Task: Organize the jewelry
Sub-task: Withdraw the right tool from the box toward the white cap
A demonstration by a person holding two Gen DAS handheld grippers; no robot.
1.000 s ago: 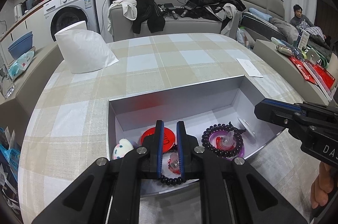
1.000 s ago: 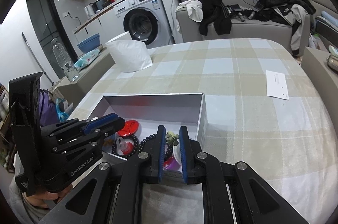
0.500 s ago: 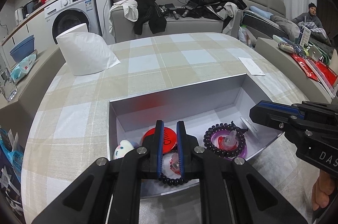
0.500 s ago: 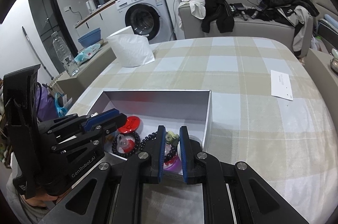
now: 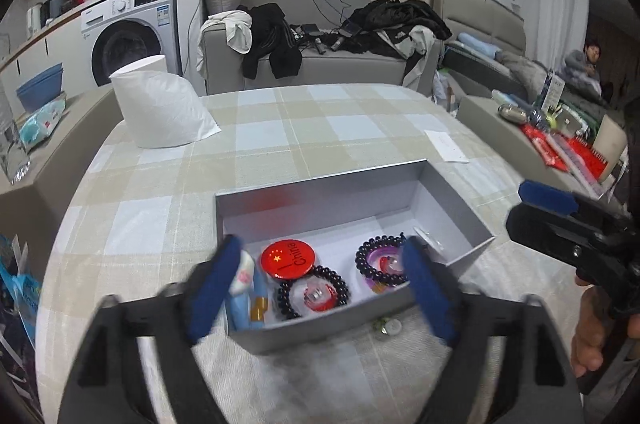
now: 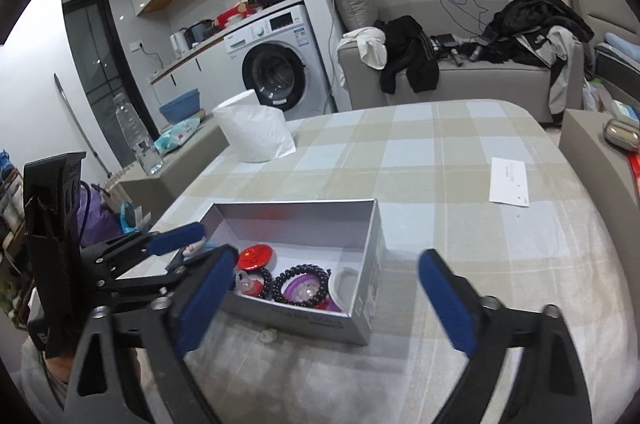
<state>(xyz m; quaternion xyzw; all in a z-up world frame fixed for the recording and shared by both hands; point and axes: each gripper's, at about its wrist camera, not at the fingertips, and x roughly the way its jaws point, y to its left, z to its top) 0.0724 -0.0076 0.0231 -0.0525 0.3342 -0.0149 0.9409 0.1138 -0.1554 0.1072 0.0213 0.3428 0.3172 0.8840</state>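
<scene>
A grey open box (image 5: 320, 198) (image 6: 372, 236) sits on the checked tablecloth. It holds a red China badge (image 5: 287, 258) (image 6: 255, 256), two black bead bracelets (image 5: 312, 292) (image 5: 382, 262) (image 6: 302, 282), and a white and blue item (image 5: 244, 288) at its left. A small white and green piece (image 5: 388, 325) lies on the cloth in front of the box. My left gripper (image 5: 316, 288) is open and empty over the box's near wall. My right gripper (image 6: 326, 300) is open and empty, just before the box.
A white paper bag (image 5: 160, 112) (image 6: 256, 134) stands at the far left of the table. A white paper slip (image 5: 446, 146) (image 6: 508, 186) lies at the right. A sofa with clothes, a washing machine and side benches surround the table.
Both grippers opened wide and pulled back from the box. The left one let go of a bead bracelet, now in the box. The right one released its small piece.
</scene>
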